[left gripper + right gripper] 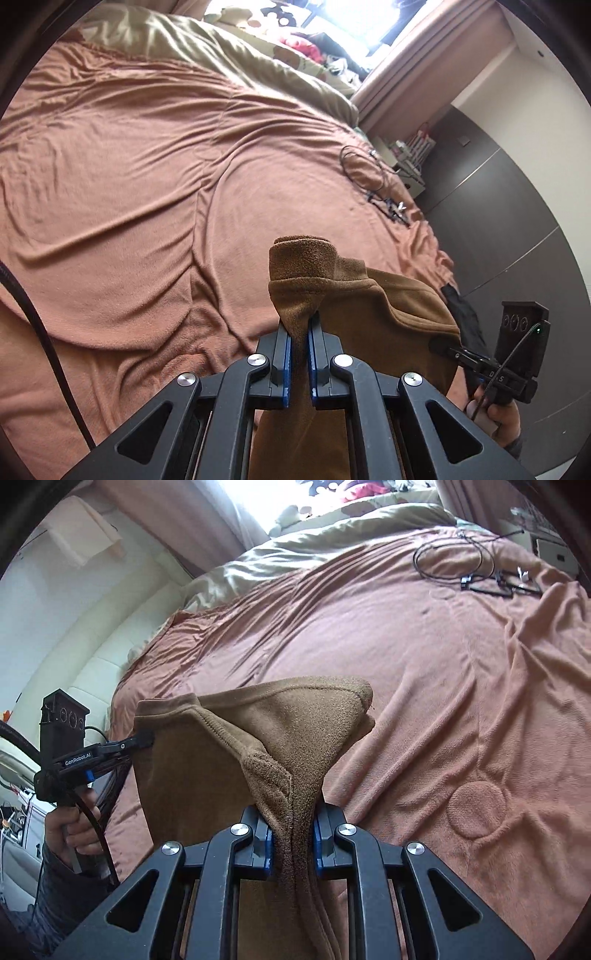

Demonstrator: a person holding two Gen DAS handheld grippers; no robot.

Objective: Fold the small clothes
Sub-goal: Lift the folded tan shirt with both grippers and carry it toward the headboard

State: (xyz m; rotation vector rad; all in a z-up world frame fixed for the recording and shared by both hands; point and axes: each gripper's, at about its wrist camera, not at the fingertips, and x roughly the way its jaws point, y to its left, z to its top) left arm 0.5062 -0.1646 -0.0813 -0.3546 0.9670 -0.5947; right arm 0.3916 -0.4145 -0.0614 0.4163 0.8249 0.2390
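The brown garment [354, 306] hangs in the air above the bed, stretched between the two grippers and clear of the salmon blanket [129, 192]. The left gripper [299, 328] has its jaws pressed nearly together on a bunched corner of the fleecy cloth, which stands up in a fold beyond the blue pads [286, 354]. The right gripper [291, 830] likewise pinches a seamed edge of the garment, its jaws closed tight on the thicker gathered fabric. Farther right on the blanket lie looped black cables [476, 568], well apart from the cloth.
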